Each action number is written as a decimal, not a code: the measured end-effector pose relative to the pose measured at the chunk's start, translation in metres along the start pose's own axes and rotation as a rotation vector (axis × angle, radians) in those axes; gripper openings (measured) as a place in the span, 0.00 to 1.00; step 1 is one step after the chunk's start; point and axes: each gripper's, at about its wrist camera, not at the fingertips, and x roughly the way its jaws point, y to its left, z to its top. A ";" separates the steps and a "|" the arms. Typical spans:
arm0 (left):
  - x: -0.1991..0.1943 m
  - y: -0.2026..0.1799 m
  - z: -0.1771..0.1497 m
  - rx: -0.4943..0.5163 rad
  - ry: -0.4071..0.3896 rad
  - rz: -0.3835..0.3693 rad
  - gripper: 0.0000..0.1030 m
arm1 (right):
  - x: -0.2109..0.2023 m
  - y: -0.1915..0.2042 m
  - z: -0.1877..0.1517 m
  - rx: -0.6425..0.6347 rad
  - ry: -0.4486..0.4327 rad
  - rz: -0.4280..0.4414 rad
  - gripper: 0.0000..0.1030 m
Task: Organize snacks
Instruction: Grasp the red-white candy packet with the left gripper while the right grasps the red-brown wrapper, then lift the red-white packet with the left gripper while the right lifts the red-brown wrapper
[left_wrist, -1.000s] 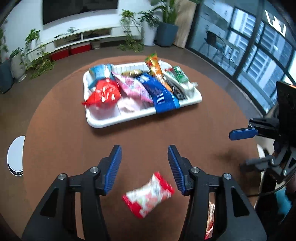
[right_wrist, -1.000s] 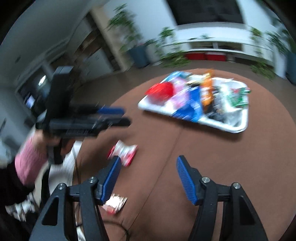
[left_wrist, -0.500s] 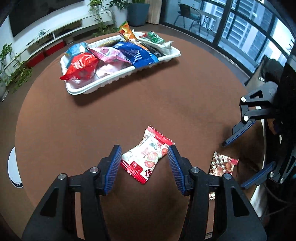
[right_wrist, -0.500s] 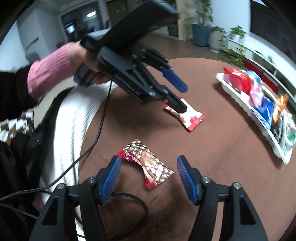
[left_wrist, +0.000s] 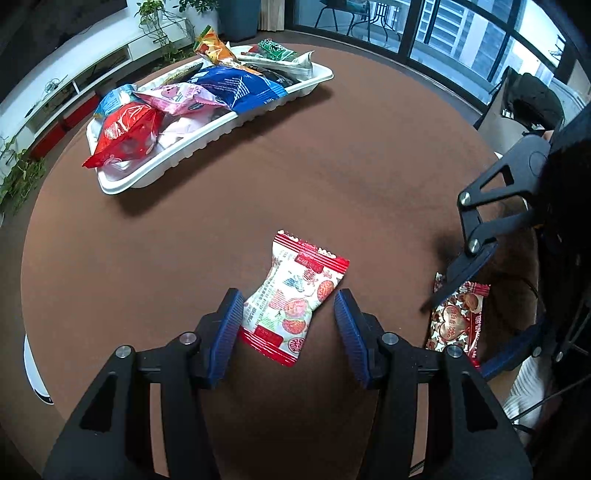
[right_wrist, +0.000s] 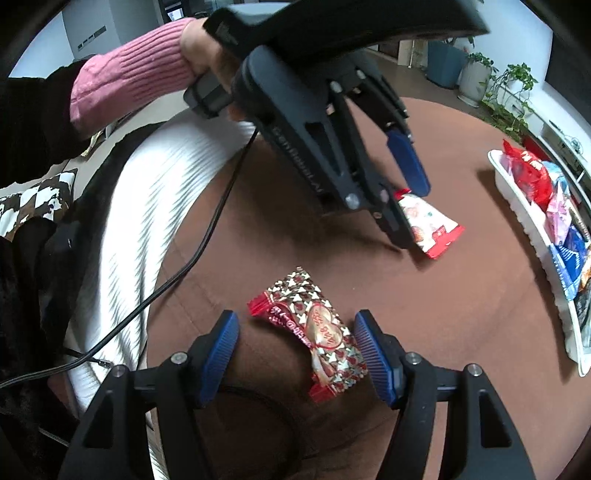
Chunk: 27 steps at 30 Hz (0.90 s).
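- Our left tongs (left_wrist: 288, 325) pointed steeply down at the round brown table (left_wrist: 369, 166), their blue ribbed pads apart on either side of a white crinkly sweet wrapper with red ends and red fruit print (left_wrist: 295, 295). The wrapper lay flat on the table between the pads; the left pad looked just at its edge, the right one stood clear.
- Our right tongs (right_wrist: 297, 343) also stood apart, straddling a silver foil sweet wrapper with red hearts and red twisted ends (right_wrist: 317, 332) that rested on the table, near the person's side.
- Beyond the left tongs, well apart from them, sat a long white plastic tray (left_wrist: 221, 125) piled with red, pink, blue, orange and green snack packets.
- A pink ribbed sleeve (right_wrist: 129, 81) showed behind the left tongs in the right wrist view.
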 end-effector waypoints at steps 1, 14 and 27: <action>0.001 0.001 0.001 0.002 0.001 -0.001 0.48 | 0.001 0.000 0.000 0.003 0.002 0.001 0.65; 0.016 -0.007 0.008 0.080 0.030 -0.009 0.49 | 0.003 -0.009 -0.001 0.082 -0.013 0.047 0.55; 0.015 -0.012 0.007 0.041 0.002 0.014 0.30 | -0.003 -0.013 -0.012 0.163 -0.048 -0.012 0.28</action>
